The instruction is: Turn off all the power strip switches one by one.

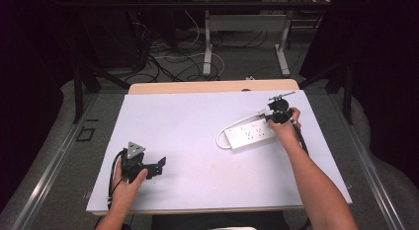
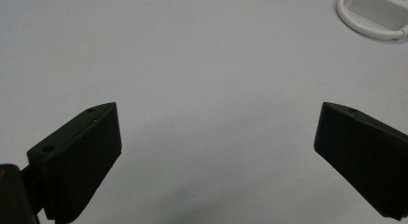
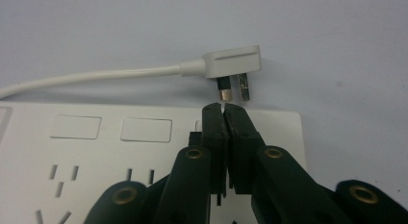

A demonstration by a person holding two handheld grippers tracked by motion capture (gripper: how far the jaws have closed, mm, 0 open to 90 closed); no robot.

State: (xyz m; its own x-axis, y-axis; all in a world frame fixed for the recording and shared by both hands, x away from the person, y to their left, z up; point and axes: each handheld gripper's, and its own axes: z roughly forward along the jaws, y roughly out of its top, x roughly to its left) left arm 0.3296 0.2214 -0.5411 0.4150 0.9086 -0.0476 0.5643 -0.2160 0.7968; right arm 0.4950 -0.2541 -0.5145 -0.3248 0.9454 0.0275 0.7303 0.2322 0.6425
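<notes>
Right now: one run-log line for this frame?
left gripper: open, empty, over bare table | right gripper: fingers shut, above power strip | plug: lying unplugged beyond strip

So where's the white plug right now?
In the right gripper view, the white plug lies on the table just beyond the power strip, prongs facing the shut right gripper.

White plastic power strip (image 3: 144,152) w/ several sockets lies flat under the right claw (image 3: 224,107); its white flat-headed plug (image 3: 233,63) on a cord lies just beyond claw tips, prongs toward strip.
</notes>
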